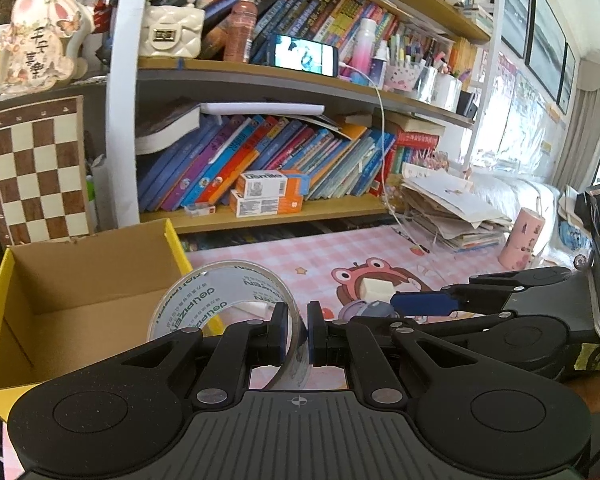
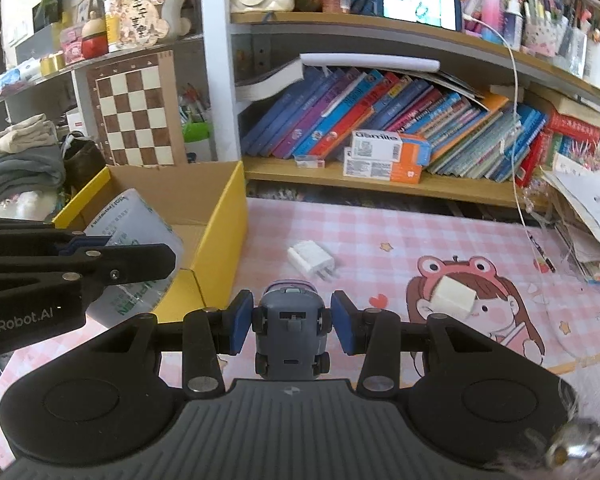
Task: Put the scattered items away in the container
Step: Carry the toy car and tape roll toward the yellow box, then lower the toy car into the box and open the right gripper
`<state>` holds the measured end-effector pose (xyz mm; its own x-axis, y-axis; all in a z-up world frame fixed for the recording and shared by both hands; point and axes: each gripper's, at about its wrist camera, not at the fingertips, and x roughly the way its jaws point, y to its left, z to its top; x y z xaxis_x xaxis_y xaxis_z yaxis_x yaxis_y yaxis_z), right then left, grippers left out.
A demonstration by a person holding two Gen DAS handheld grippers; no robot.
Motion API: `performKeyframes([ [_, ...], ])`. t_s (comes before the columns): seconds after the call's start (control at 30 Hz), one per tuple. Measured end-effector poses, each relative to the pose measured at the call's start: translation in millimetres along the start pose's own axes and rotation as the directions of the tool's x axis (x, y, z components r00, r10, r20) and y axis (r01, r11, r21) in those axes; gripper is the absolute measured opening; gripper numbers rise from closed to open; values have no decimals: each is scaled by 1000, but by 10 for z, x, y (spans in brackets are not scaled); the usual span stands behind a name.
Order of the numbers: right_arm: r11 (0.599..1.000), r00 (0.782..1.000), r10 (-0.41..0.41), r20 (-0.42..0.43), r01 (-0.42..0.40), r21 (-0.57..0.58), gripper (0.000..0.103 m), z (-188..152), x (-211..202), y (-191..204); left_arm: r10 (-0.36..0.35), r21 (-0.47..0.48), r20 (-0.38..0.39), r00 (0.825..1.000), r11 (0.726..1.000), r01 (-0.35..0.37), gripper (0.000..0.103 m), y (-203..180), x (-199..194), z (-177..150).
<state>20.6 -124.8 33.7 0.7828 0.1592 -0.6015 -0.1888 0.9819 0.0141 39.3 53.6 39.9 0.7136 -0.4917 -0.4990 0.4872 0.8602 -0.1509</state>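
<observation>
My left gripper [image 1: 298, 330] is shut on the wall of a clear tape roll [image 1: 220, 300] and holds it at the right edge of the open yellow cardboard box [image 1: 4, 288]. The roll [image 2: 140, 240] and the box [image 2: 220, 216] also show in the right wrist view. My right gripper [image 2: 293, 322] is open, its blue pads [image 2: 242, 322] on either side of a grey-purple toy car [image 2: 290, 332] that lies wheels up on the pink mat; small gaps show at both sides. A white charger plug [image 2: 311, 261] and a cream eraser block [image 2: 455, 294] lie on the mat.
A bookshelf [image 2: 380, 184] full of books stands behind the mat. A chessboard [image 2: 134, 112] leans behind the box. A paper stack [image 1: 452, 212] and a pink cup [image 1: 520, 240] sit at the right. Folded clothes [image 2: 16, 160] lie left of the box.
</observation>
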Motion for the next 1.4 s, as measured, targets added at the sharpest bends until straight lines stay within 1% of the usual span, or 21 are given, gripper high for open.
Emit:
performKeyframes([
  [0.4, 998, 999, 26, 27, -24, -55, 41, 280, 33, 346, 7, -24, 38, 999, 1000, -6, 8, 339, -136, 106],
  [0.6, 994, 998, 47, 44, -42, -97, 41, 435, 76, 524, 29, -33, 57, 998, 999, -28, 8, 518, -212, 148],
  [0.8, 989, 996, 79, 46, -72, -133, 41, 534, 153, 711, 54, -47, 60, 997, 998, -52, 8, 683, -250, 158],
  [1.2, 977, 992, 125, 21, -119, -177, 41, 772, 483, 931, 120, -112, 75, 990, 987, -111, 8, 1043, -265, 178],
  [1.4, 970, 988, 152, -1, -149, -193, 41, 840, 711, 1042, 134, -123, 84, 987, 985, -123, 8, 1162, -229, 243],
])
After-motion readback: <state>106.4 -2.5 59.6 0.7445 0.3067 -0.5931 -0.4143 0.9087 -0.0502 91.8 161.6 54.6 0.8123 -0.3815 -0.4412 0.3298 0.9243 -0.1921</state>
